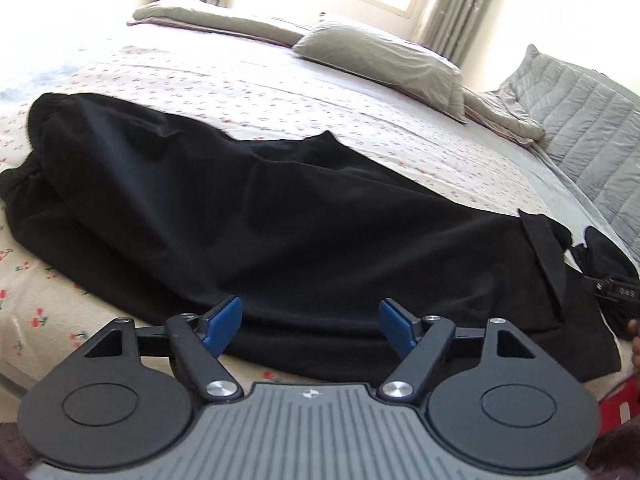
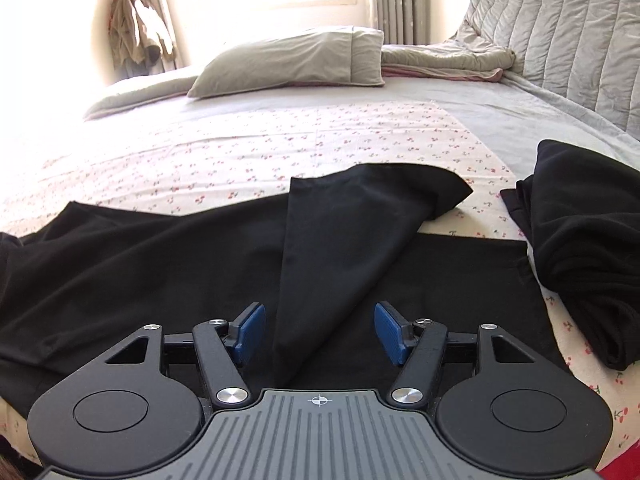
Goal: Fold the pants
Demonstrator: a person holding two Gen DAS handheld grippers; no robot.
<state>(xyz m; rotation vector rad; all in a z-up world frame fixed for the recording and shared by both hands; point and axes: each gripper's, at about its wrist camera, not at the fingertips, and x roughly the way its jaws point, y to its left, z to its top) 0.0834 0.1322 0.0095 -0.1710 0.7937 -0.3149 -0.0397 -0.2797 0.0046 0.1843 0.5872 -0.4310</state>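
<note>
Two hand-held grippers hover over the near edge of a bed, both with their blue-padded jaws spread apart and gripping nothing. The left gripper (image 1: 310,326) points down and forward at the long near edge of a pair of black pants (image 1: 248,216), which lie flat on the cherry-print bedsheet (image 1: 208,84). From this gripper the pants stretch sideways, their long axis running left to right across the view, with the gathered waistband (image 1: 28,160) far off to the left and the leg ends to the right. The right gripper (image 2: 319,330) hangs over the leg end of the same pants, where a flap of leg fabric (image 2: 340,248) is turned over on itself, and its narrow near end lies between the open pads without being pinched. A separate folded black garment (image 2: 584,248) sits just beside the pants on the right. By this view, the right gripper is nearer the leg hems and the left is nearer the middle of the pants, so a fold toward the waistband would travel leftward along that long axis.
</note>
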